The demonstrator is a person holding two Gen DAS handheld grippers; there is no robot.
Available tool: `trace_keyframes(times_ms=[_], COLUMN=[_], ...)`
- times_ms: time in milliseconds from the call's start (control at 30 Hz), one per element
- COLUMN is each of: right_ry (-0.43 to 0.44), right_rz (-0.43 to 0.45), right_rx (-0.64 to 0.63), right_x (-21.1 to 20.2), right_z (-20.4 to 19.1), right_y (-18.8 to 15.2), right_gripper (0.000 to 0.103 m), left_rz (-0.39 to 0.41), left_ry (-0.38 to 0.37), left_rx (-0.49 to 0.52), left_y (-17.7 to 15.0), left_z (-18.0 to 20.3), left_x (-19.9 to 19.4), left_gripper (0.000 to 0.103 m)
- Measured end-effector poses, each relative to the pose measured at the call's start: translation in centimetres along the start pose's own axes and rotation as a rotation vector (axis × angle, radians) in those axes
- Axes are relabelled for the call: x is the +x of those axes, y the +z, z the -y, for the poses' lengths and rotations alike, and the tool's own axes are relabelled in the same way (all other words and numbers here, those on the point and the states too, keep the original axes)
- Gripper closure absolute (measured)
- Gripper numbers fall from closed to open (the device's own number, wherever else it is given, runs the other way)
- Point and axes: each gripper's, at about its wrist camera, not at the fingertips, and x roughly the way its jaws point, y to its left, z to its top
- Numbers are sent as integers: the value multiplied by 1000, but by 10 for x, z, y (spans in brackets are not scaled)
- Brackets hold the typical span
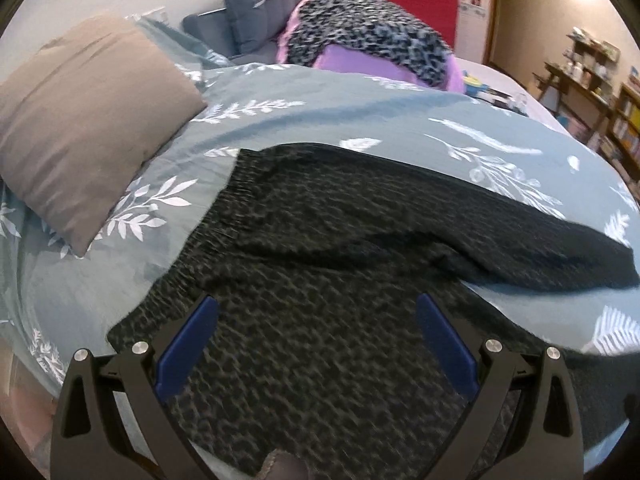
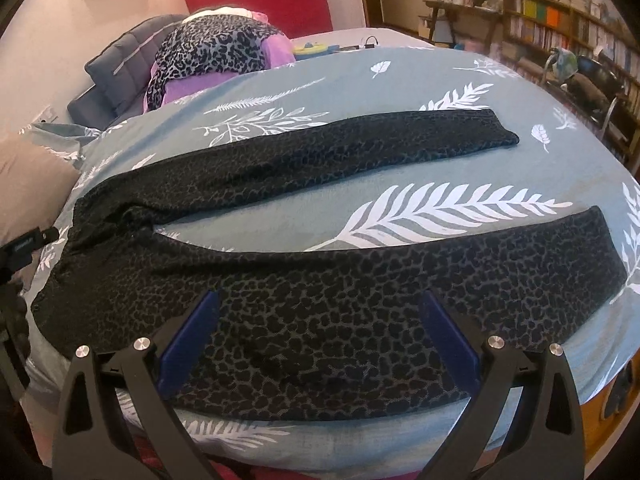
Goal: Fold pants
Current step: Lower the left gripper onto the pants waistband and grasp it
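Observation:
Dark leopard-print pants (image 2: 320, 320) lie flat on a teal leaf-print bedspread (image 2: 360, 88), legs spread apart in a V, waistband at the left. My right gripper (image 2: 320, 336) is open, hovering over the near leg with blue fingers (image 2: 188, 344) either side. The far leg (image 2: 360, 148) stretches to the right. In the left wrist view the pants (image 1: 320, 240) fill the foreground, waistband (image 1: 224, 216) at the left. My left gripper (image 1: 316, 340) is open just above the waist area, holding nothing.
A taupe pillow (image 1: 84, 128) lies left of the pants. A pile of leopard-print and purple clothing (image 2: 216, 56) sits at the back by a grey cushion (image 2: 120, 64). Bookshelves (image 2: 560, 28) and a chair (image 2: 592, 84) stand to the right. The bed's near edge (image 2: 320, 436) is close.

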Motion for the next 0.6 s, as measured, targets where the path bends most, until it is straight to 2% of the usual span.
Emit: trace_keyframes(times_ms=[233,433,600], right_ry=[-11,-14,-24], right_rz=[-11,-30,-33], right_rx=[-16,-38,-32], right_x=[6,15,20], right_z=[-7,-15,-18], right_y=[2,5,8], right_gripper=[3,3,3], left_rz=[-3,-21,-7], left_ry=[52,11,37], left_rx=[-32,-90,-78], left_y=[21,39,62], left_z=[-26,-49,-58], left_x=[26,52,78], left_gripper=[5,5,5])
